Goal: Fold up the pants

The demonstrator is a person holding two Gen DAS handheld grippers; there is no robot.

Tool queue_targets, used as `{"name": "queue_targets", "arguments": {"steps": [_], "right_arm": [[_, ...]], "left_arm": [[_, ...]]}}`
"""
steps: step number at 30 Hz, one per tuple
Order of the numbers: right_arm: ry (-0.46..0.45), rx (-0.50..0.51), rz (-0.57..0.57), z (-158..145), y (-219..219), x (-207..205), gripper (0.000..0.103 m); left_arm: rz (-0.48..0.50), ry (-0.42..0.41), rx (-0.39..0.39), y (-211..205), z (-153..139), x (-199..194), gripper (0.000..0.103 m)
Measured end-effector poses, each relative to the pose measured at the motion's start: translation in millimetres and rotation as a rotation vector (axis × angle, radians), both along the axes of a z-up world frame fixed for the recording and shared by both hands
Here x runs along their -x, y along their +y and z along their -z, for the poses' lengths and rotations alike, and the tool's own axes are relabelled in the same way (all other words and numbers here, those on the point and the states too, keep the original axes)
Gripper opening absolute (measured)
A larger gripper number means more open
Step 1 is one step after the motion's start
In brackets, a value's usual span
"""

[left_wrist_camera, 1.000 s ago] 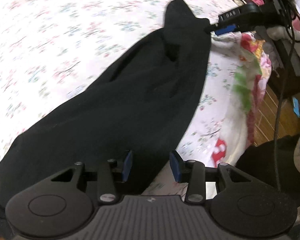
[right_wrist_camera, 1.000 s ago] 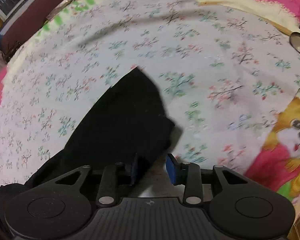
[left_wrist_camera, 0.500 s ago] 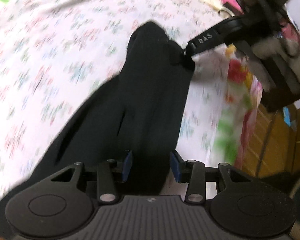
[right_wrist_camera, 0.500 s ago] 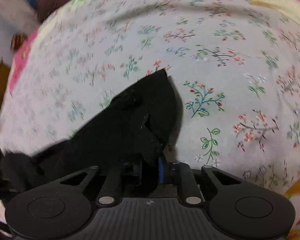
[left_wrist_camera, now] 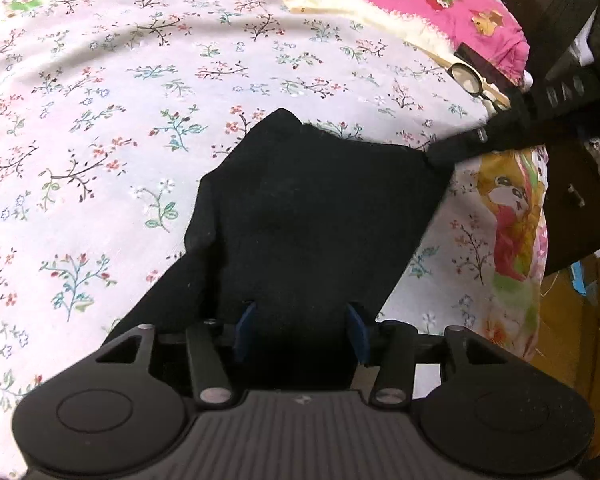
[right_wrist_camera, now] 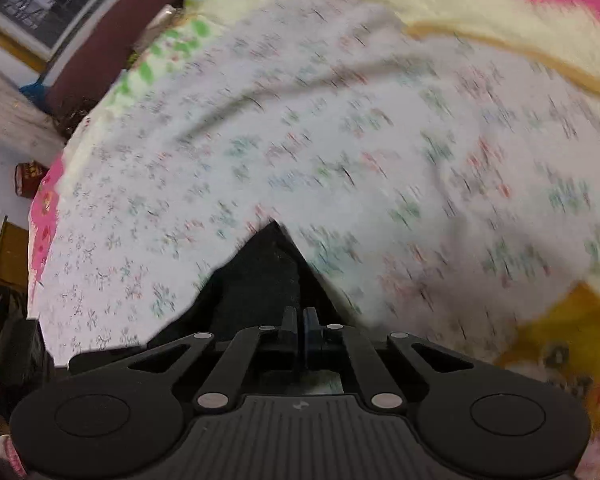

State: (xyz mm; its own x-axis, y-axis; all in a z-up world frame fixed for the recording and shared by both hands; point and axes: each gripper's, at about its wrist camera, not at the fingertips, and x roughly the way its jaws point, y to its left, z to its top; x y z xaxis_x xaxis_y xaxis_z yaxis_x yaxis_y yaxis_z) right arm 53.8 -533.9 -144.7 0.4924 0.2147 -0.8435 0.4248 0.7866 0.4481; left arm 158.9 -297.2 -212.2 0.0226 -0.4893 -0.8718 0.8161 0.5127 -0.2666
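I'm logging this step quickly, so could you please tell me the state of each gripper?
Left gripper: jaws opening, black pants between them, not gripped.
Right gripper: shut on a corner of the pants.

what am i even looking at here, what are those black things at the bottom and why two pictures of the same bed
There is no robot here. A person holds a handheld gripper in each hand, and each gripper carries a wide-angle camera looking forward along its two fingers. That makes two pictures: one from the left hand, one from the right. The black shapes at the bottom are the grippers themselves.

The surface is a bed with a white floral sheet. On it lie black pants, which are being folded.

The left gripper has its blue-padded fingers apart and opening, with black cloth lying between them but not pinched. The right gripper is shut on a corner of the pants; you can also see it at the right of the left hand's picture. The right hand's picture is blurred.
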Motion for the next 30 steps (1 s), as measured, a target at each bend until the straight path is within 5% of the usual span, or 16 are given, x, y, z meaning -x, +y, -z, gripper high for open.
{"name": "queue_targets", "arguments": {"steps": [4, 8, 13, 14, 17, 25, 30], "right_arm": [[-0.056, 0.041, -0.073, 4, 14, -6, 0.0], [-0.04, 0.083, -0.147, 13, 17, -37, 0.028], [-0.07, 0.157, -0.332, 23, 30, -64, 0.044], [-0.06, 0.166, -0.369, 29, 34, -70, 0.042], [-0.004, 0.187, -0.439, 43, 45, -81, 0.0], [-0.084, 0.14, -0.381, -7, 40, -75, 0.0], [-0.107, 0.129, -0.313, 9, 45, -91, 0.0]], "left_arm": [[-0.006, 0.0, -0.009, 4, 1, 0, 0.057], [-0.02, -0.027, -0.003, 12, -13, 2, 0.057], [-0.065, -0.037, 0.005, 27, -21, 6, 0.058], [-0.067, -0.052, 0.001, 29, -22, 7, 0.059], [-0.066, -0.085, -0.026, 34, -19, 10, 0.059], [-0.123, -0.066, -0.014, 52, -25, 3, 0.059], [-0.135, -0.106, -0.02, 59, -29, -3, 0.059]]}}
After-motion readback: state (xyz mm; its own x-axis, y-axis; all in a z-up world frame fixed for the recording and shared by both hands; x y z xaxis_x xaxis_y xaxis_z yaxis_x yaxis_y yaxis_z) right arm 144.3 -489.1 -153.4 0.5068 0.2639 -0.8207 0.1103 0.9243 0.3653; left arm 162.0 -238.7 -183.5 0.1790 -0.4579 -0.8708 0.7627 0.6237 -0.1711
